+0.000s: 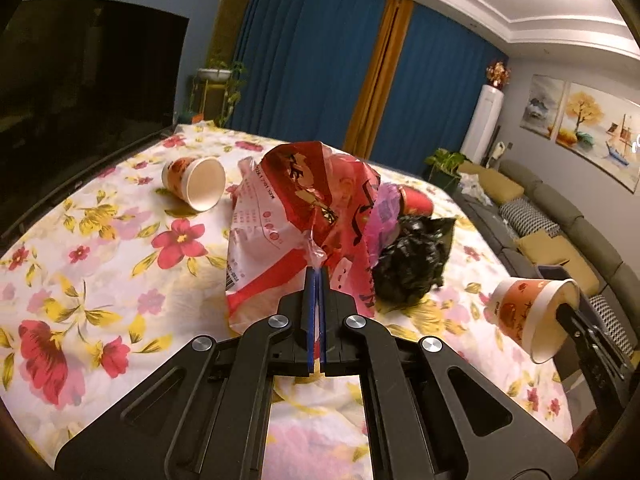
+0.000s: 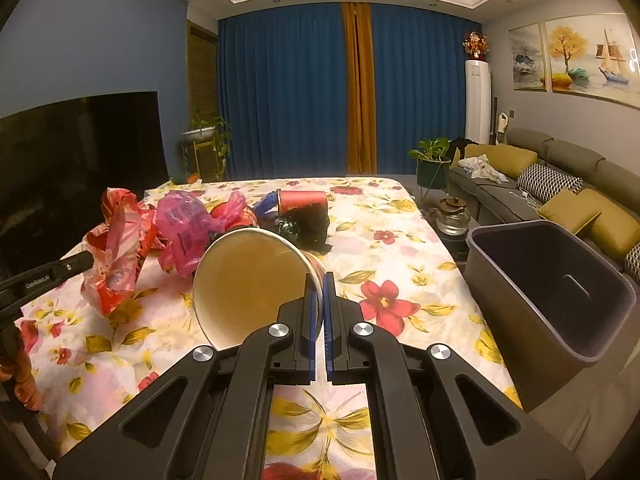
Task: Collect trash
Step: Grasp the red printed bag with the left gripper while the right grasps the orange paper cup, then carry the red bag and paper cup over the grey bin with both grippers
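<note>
Pinching a twisted bit of the red and white plastic bag (image 1: 296,216) with my left gripper (image 1: 317,276), blue pads pressed together on the thin plastic, bag bunched up just past the tips above the flowery tablecloth (image 1: 120,264). Big dark characters are printed on the red part and rows of small print plus a barcode on the white panel, way too warped for me to read. My right gripper (image 2: 319,286) is clamped on the rim of a paper cup (image 2: 252,284), one pad inside the mouth and one outside, cup tipped with its opening facing back at me; orange print on its side, can't make out the words. From the right camera the left tool's black arm shows white lettering, too small to read for sure. Rest of the trash sits mid-table: a pink bag (image 2: 184,228), a crumpled black bag (image 1: 412,264), a red can (image 2: 302,200) lying on its side behind it, and a second paper cup (image 1: 196,184) tipped over near the far left edge. Dark bin (image 2: 548,284) stands just off the table's right edge, mouth open and unobstructed, with bare cloth between it and my cup
</note>
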The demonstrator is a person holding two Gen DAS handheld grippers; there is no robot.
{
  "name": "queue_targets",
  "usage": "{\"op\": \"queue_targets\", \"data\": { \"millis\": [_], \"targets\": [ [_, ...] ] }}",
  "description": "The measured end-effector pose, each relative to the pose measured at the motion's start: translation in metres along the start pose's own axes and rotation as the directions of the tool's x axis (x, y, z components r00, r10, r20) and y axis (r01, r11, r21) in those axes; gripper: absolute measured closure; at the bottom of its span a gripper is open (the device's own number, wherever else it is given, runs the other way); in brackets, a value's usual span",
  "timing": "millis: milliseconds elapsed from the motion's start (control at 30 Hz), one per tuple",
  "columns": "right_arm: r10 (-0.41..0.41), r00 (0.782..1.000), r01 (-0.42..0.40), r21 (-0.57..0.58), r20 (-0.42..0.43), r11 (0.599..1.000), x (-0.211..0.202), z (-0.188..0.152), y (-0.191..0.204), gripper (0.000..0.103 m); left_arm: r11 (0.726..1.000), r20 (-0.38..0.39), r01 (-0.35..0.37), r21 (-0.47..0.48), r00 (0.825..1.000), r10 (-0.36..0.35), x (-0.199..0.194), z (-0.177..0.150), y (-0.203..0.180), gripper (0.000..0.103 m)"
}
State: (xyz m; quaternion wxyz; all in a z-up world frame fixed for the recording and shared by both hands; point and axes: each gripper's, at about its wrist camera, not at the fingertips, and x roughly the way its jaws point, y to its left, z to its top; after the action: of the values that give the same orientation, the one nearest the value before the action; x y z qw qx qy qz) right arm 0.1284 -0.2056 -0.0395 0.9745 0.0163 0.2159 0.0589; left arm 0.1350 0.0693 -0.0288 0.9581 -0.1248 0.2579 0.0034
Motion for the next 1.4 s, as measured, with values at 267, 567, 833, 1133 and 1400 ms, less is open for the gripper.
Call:
{"op": "queue_targets", "data": {
  "millis": [267, 567, 833, 1133, 1400],
  "targets": [
    [-0.006, 0.999, 0.006, 0.012, 0.032, 1.0, -0.014, 0.002, -0.007, 0.099, 1.0, 0.095, 0.024, 0.006, 0.995, -0.024, -0.039, 0.009, -0.007, 0.103],
    [-0.012, 0.998, 0.01, 0.022, 0.064, 1.0, -0.03, 0.004, -0.018, 0.099, 0.996, 0.117, 0.053, 0.074, 0.991, -0.062, -0.049, 0.006, -0.041, 0.103],
    [-0.035, 0.996, 0.032, 0.038, 0.084, 0.999, -0.043, 0.007, -0.04, 0.099, 0.984, 0.105, 0.104, 0.145, 0.987, -0.12, -0.042, -0.003, -0.084, 0.103],
    [-0.102, 0.988, 0.095, 0.068, 0.114, 0.993, -0.06, 0.011, -0.08, 0.099, 0.956, 0.091, 0.197, 0.217, 0.971, -0.221, -0.034, -0.01, -0.145, 0.103],
    [-0.194, 0.972, 0.18, 0.105, 0.134, 0.978, -0.071, 0.012, -0.125, 0.099, 0.91, 0.069, 0.294, 0.294, 0.943, -0.327, -0.024, -0.019, -0.214, 0.103]
  ]
}}
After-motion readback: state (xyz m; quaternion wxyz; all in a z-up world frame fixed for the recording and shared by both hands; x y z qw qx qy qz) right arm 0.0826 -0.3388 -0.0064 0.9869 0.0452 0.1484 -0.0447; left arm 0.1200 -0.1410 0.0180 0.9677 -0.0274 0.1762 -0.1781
